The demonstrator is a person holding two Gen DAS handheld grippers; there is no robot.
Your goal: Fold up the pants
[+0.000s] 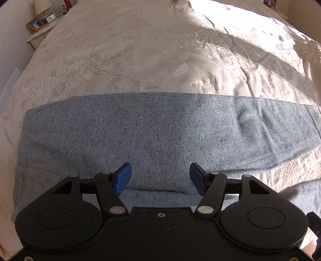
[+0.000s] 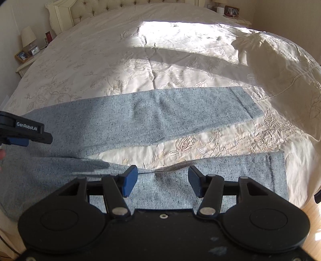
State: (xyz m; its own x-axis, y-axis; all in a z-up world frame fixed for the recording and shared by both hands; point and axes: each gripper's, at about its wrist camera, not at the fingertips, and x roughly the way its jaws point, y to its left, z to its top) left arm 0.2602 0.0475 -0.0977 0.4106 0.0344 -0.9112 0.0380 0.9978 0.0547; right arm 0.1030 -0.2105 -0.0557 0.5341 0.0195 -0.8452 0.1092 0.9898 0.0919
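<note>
Grey speckled pants (image 1: 152, 132) lie flat on the cream bedspread, waist to the left, legs spread apart to the right (image 2: 160, 116). The far leg ends at its hem (image 2: 246, 102); the near leg (image 2: 236, 172) runs to the bed's right edge. My left gripper (image 1: 160, 178) is open and empty, low over the upper part of the pants. My right gripper (image 2: 163, 181) is open and empty above the near leg. The left gripper shows in the right wrist view (image 2: 24, 130) over the waist end.
The embroidered bedspread (image 1: 140, 50) covers the whole bed, with a sunlit patch at the far right (image 2: 180, 34). A turned-back fold of bedding (image 2: 270, 66) lies at the right. A nightstand with lamp, clock and photo frame (image 1: 42, 18) stands far left. Wood floor (image 2: 313, 212) lies right.
</note>
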